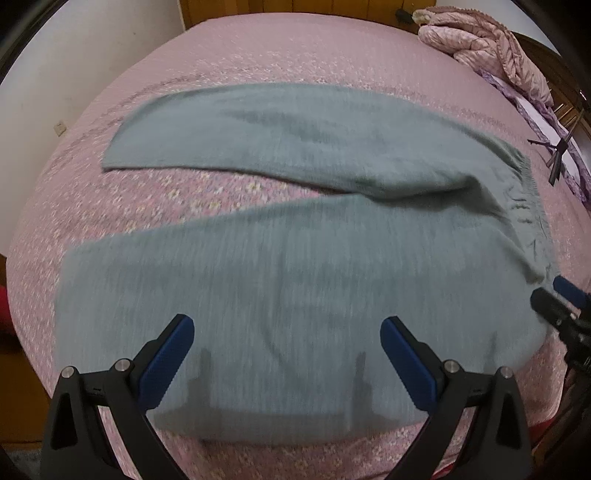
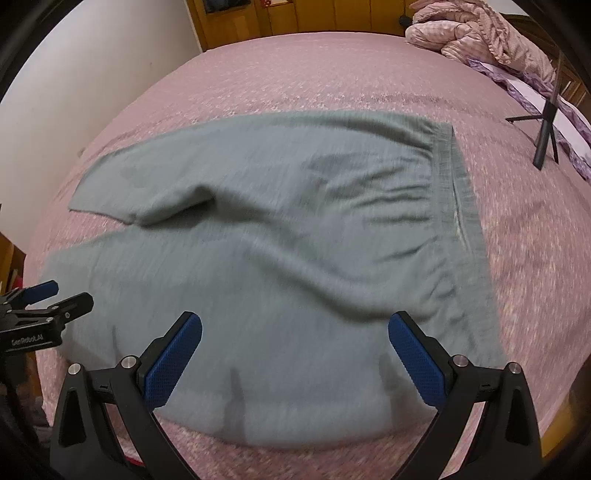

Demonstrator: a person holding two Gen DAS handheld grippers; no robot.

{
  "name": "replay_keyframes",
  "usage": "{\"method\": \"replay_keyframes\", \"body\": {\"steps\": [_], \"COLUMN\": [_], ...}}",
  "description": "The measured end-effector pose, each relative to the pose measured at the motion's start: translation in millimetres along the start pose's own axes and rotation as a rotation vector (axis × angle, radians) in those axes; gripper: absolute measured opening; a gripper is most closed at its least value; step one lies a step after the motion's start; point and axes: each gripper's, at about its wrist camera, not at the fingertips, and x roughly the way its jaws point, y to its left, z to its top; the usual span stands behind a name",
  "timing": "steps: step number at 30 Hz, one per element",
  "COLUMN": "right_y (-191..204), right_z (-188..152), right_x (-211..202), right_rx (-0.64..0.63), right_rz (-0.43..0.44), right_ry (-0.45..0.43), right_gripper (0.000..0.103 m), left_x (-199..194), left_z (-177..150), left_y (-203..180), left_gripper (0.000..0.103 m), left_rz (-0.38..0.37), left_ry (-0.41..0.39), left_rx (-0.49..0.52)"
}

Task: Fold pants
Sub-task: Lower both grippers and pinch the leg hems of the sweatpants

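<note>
Below spread fingers (image 1: pixel 166 354): grey-green pants (image 1: pixel 295 258), flat on bed (image 1: pixel 258 51).

Free room and obstacles. The grey-green pants (image 1: pixel 280 236) lie flat across the pink bedspread (image 1: pixel 258 51), whose far half is bare. The left gripper (image 1: pixel 287 354) and right gripper (image 2: pixel 294 349), jaws spread, hang above the near leg with nothing between their fingers. The right gripper stands at the left one's right flank, near the waistband (image 2: pixel 458 192). A heaped quilt (image 2: pixel 476 33) fills the far right corner; a small black tripod (image 2: pixel 546 125) stands at the right edge.
</note>
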Motion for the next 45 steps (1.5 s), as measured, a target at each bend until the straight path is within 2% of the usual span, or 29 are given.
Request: {"method": "replay_keyframes", "body": {"steps": [12,24,32,38,45], "right_y": [-39,-58,-71,-84,-90], "right_z": [74,139,169,186,195], "right_x": [17,61,93,120,144], "right_rx": [0.034,0.012,-0.026,-0.026,-0.079], "right_rz": [-0.036,-0.057,-0.097,-0.092,-0.073], "right_ry": [-0.017,0.016,0.046,0.092,0.135], "right_gripper": [0.103,0.103,0.103,0.103,0.103], "left_x": [16,55,85,112,143], "left_z": [88,166,212,240,263], "left_y": [17,34,47,54,59], "left_gripper": [0.103,0.103,0.103,0.103,0.103], "left_rz": [-0.001,0.008,0.001,-0.002,-0.061], "left_ry": [-0.036,-0.027,-0.010,-0.002,0.000], "left_rx": [0.022,0.068,0.089,0.141,0.225]}}
